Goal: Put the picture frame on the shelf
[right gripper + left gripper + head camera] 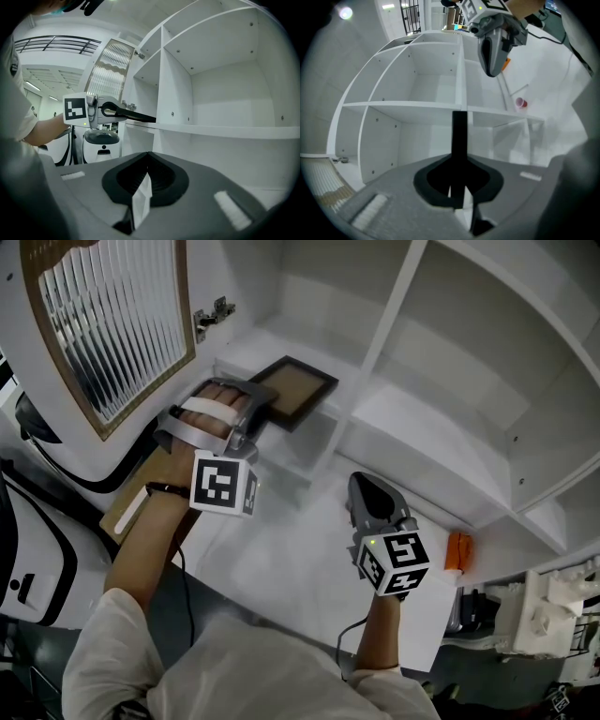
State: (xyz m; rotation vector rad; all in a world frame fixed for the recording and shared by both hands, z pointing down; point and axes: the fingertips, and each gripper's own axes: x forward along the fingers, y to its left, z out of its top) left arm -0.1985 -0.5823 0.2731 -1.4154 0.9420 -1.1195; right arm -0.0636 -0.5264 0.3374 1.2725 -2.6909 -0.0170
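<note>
A white shelf unit (441,418) with open compartments is set on a pale surface (281,559), and a slatted door panel (112,324) is seen at its left. The picture frame (292,390) is clamped at one edge by the left gripper (251,418) and held flat, partly inside the leftmost compartment. Contact with the board cannot be judged. The frame's level edge above the board's front is shown only in the right gripper view. A small pink cup (521,102) is shown only in the left gripper view. The right gripper (364,486) is held closed and empty, well apart, before an unobstructed compartment.
</note>
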